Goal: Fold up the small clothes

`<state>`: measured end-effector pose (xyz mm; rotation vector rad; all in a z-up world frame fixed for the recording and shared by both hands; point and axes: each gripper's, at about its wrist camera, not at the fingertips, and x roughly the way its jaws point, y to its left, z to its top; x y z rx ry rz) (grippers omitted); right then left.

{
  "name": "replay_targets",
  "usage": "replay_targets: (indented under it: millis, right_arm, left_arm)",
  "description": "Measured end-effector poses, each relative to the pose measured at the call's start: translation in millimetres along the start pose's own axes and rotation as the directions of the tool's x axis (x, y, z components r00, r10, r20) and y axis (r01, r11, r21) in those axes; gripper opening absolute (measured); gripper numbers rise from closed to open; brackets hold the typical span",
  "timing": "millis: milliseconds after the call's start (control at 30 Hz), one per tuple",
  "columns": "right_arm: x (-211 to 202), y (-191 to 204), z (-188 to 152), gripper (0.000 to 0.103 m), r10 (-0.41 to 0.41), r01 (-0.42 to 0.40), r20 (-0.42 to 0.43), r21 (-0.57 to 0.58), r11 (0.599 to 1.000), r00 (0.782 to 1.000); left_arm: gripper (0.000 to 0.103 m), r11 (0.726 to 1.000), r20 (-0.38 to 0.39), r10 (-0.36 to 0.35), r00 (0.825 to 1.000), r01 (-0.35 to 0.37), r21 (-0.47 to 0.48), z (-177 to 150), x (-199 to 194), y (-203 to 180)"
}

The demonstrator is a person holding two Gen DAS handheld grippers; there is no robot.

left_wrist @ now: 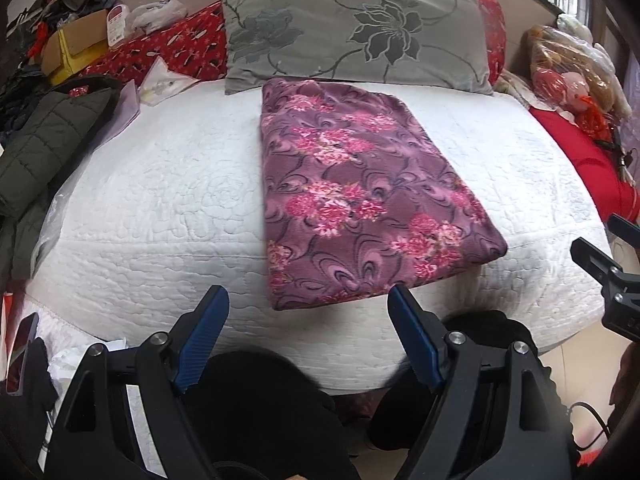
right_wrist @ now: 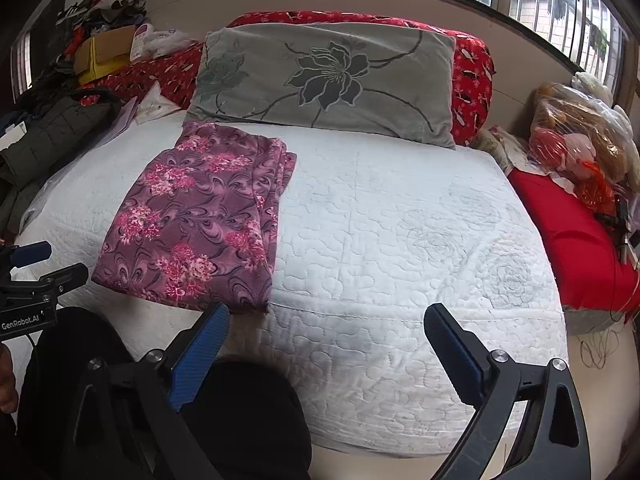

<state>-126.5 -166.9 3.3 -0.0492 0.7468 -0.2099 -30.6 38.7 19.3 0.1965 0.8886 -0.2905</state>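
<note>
A purple garment with pink flowers (left_wrist: 360, 196) lies folded into a flat rectangle on the white quilted bed (left_wrist: 160, 208); in the right wrist view the garment (right_wrist: 196, 224) sits left of centre, its layered edges facing right. My left gripper (left_wrist: 308, 300) is open and empty, hovering just short of the garment's near edge. My right gripper (right_wrist: 326, 316) is open and empty above the bed's front edge (right_wrist: 380, 280), to the right of the garment. Each gripper shows at the edge of the other's view.
A grey flowered pillow (left_wrist: 352, 36) leans on a red bolster at the head of the bed. A dark green padded jacket (left_wrist: 44, 140) and a pile of boxes and clothes lie at left. A red cushion (right_wrist: 576, 240) and bagged toys (right_wrist: 576, 140) sit at right.
</note>
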Motion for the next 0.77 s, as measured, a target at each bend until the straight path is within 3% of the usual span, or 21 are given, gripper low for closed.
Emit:
replay_targets:
  millis: [767]
  right_arm:
    - [-5.0, -10.0, -2.8, 0.099, -0.003, 0.003, -0.012, 0.038, 0.999, 1.0]
  left_arm:
    - [0.082, 0.996, -0.004, -0.074, 0.997, 0.074, 0.051, -3.3, -13.9, -28.2]
